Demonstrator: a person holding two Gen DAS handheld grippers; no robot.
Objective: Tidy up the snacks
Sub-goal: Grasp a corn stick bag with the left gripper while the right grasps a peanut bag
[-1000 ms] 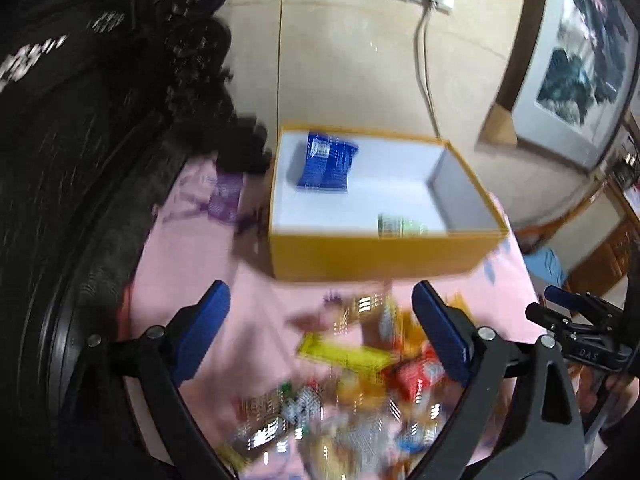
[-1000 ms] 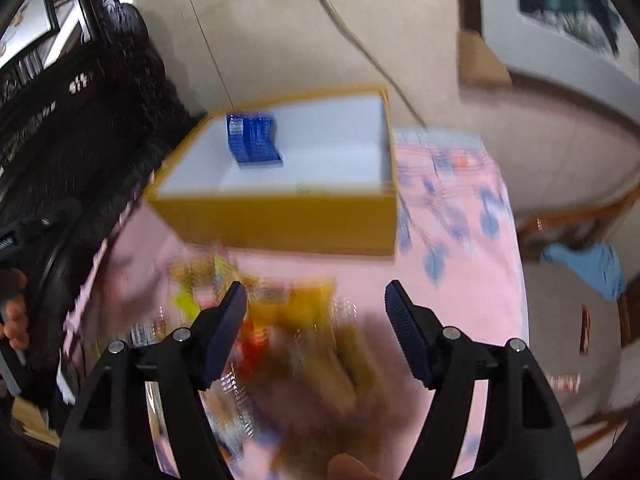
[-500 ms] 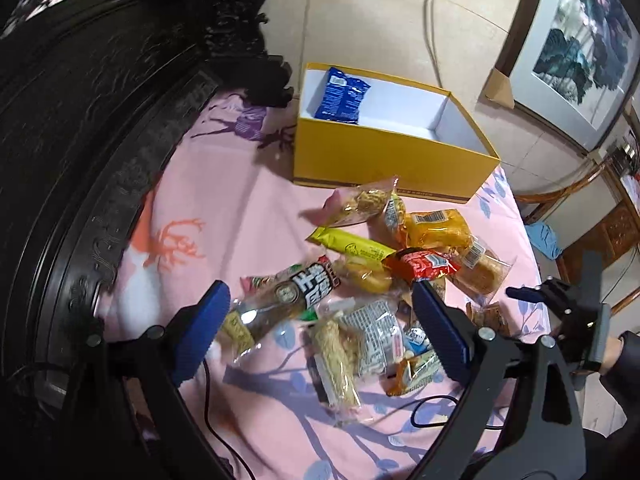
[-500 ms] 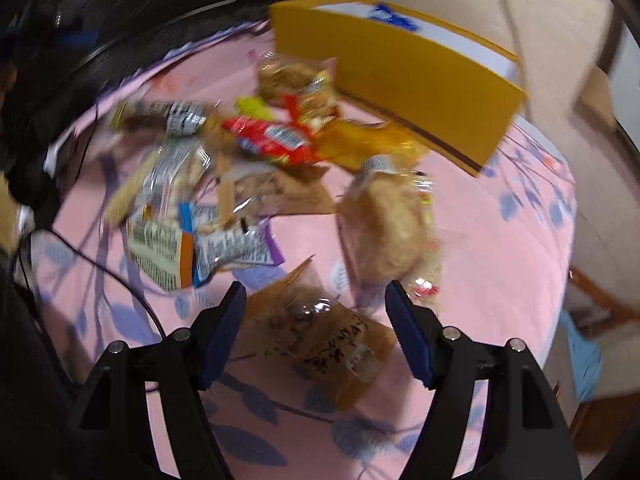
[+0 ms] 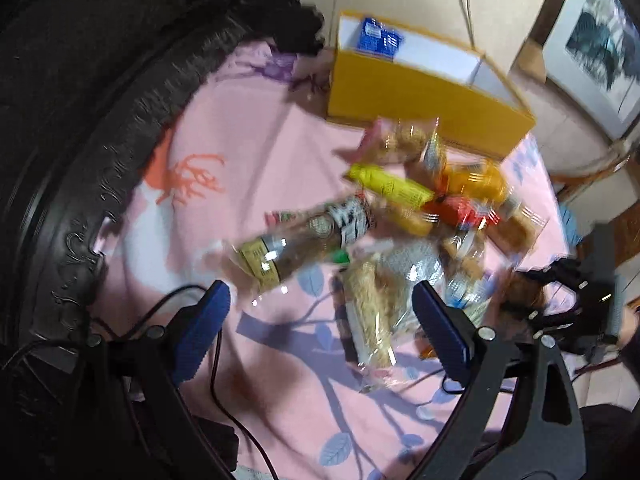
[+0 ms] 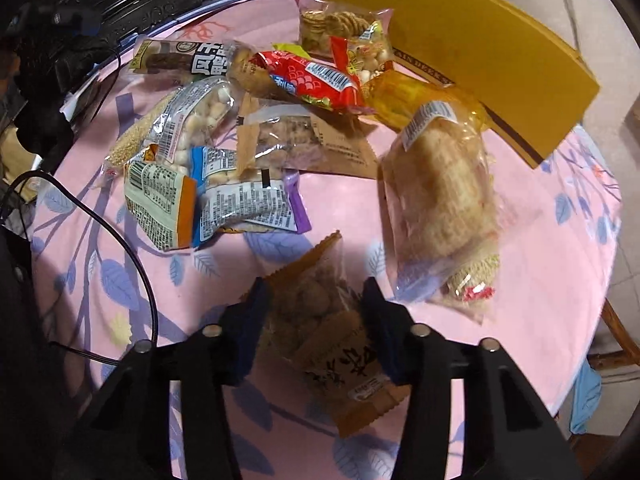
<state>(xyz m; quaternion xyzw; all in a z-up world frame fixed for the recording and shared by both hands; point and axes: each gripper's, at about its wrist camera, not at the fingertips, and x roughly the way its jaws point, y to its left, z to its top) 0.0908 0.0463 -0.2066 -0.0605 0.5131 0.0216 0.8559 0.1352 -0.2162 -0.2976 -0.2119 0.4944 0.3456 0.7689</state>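
In the left wrist view, the left gripper (image 5: 318,322) hangs over the pink tablecloth (image 5: 224,148) with its two blue fingers (image 5: 202,330) spread wide and nothing between them. Just past the fingers lies a pile of snacks, a bit blurry here: a long dark packet with a black and white label (image 5: 308,236), a yellow packet (image 5: 390,186) beside it, an orange packet (image 5: 474,182) and a red packet (image 5: 464,210) close together, and a clear bag of pale sticks (image 5: 370,312) nearest the right finger. Behind the pile stands the yellow box (image 5: 416,98), open on top, with a blue packet (image 5: 378,40) inside at its far left corner. At the right edge the right gripper (image 5: 560,280) shows as a dark shape, too blurry to read well. In the right wrist view, the right gripper (image 6: 316,304) has just been closing, and its blue fingers (image 6: 254,328) now squeeze a brown paper snack bag (image 6: 332,344) from both sides. The bag seems to lie on the cloth, apart from the main pile. To its right lies a big clear bag of pale crackers (image 6: 440,208). Farther off sit the red packet (image 6: 312,80), a bag with white puffs (image 6: 196,120), and a packet with an orange edge (image 6: 160,200) touching one with a purple edge (image 6: 252,204). The yellow box (image 6: 460,52) stands at the back. A black cable (image 6: 120,240) runs over the cloth on the left.
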